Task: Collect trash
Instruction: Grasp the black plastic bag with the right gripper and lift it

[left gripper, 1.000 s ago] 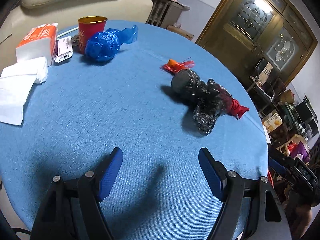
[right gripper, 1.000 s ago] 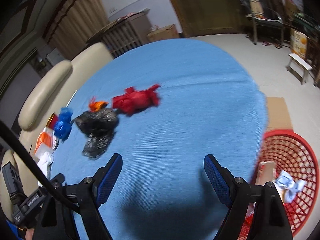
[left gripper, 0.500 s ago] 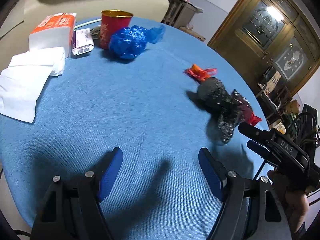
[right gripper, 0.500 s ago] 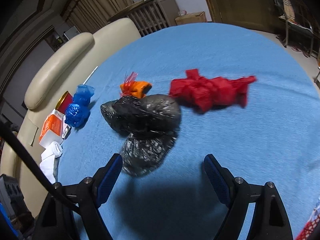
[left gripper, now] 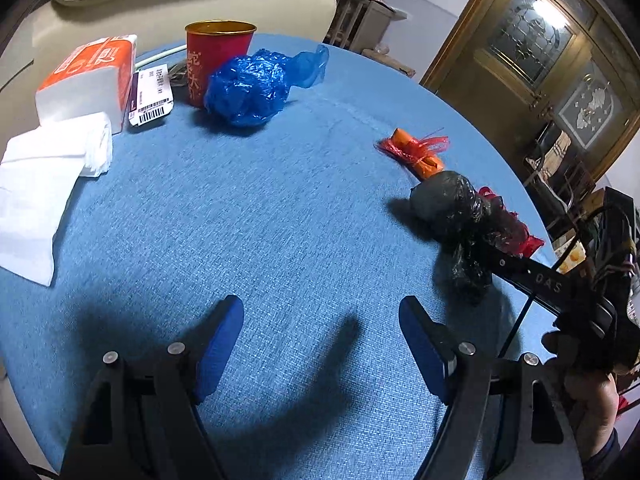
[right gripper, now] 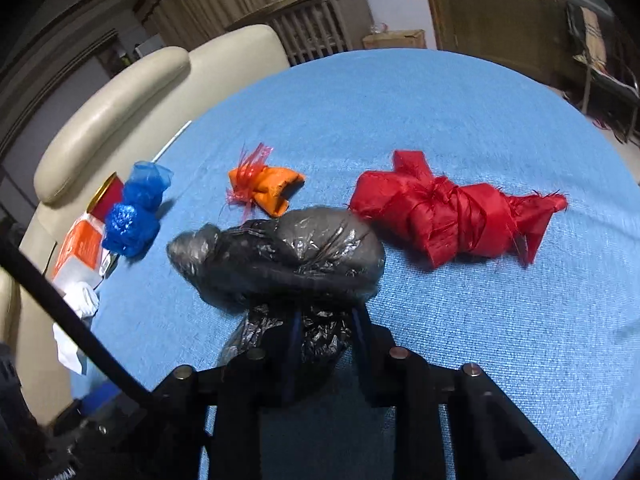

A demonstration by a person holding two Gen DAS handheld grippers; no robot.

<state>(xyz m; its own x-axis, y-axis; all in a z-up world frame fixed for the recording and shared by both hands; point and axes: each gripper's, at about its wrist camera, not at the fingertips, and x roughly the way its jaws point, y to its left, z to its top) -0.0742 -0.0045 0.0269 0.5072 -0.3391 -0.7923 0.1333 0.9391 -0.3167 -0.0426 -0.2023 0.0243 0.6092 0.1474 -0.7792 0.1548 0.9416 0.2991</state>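
On the table (right gripper: 480,320), four tied bags (right gripper: 280,256) lie apart from a cup (left gripper: 218,60).

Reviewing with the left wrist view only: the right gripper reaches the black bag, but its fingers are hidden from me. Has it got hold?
Observer: Yes. The right gripper has just been closing, and its fingers now pinch the twisted tail of the black bag.
Operator: What's the red thing half hidden behind that bag?
Observer: A knotted red bundle, lying free on the blue tablecloth right beside the bag.
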